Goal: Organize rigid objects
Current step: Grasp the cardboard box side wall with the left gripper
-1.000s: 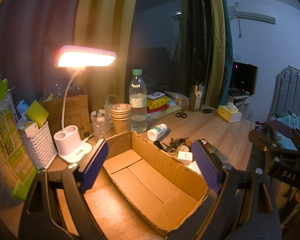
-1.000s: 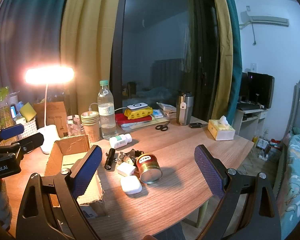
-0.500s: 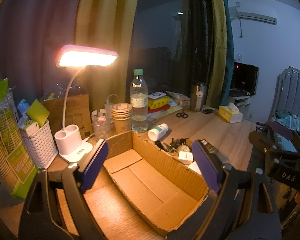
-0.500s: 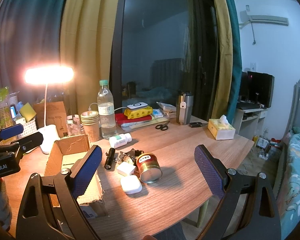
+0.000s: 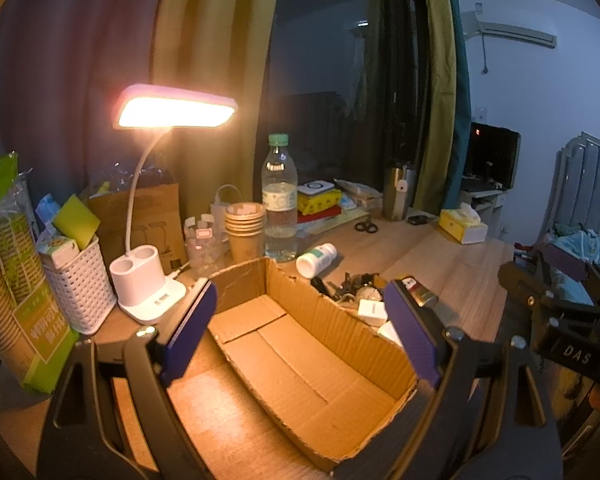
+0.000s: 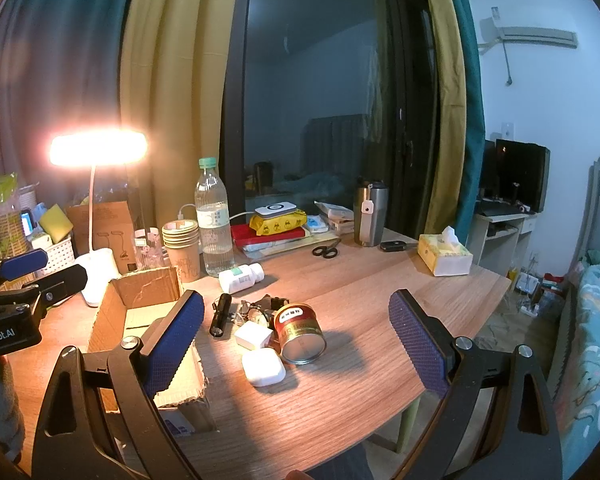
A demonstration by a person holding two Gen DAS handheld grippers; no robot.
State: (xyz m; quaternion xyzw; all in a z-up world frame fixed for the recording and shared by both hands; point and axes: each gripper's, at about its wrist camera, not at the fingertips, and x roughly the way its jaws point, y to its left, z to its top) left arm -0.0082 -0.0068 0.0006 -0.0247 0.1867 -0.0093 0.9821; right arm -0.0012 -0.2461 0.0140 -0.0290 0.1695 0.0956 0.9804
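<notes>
An open, empty cardboard box (image 5: 300,344) lies on the wooden desk; it also shows in the right wrist view (image 6: 140,312). My left gripper (image 5: 300,332) is open and empty, hovering over the box. My right gripper (image 6: 296,340) is open and empty above a pile of small items: a red-gold tin can (image 6: 300,332) on its side, a white earbud case (image 6: 263,366), a white charger cube (image 6: 254,336), a black flashlight (image 6: 220,314), a white pill bottle (image 6: 241,277) and some keys (image 6: 260,306).
A lit desk lamp (image 5: 148,280), white basket (image 5: 78,276), paper cups (image 5: 244,230) and water bottle (image 5: 279,200) stand behind the box. Scissors (image 6: 326,249), steel tumbler (image 6: 367,214), tissue box (image 6: 444,256) and stacked packets (image 6: 276,224) lie further back. The desk's right edge (image 6: 460,356) drops off.
</notes>
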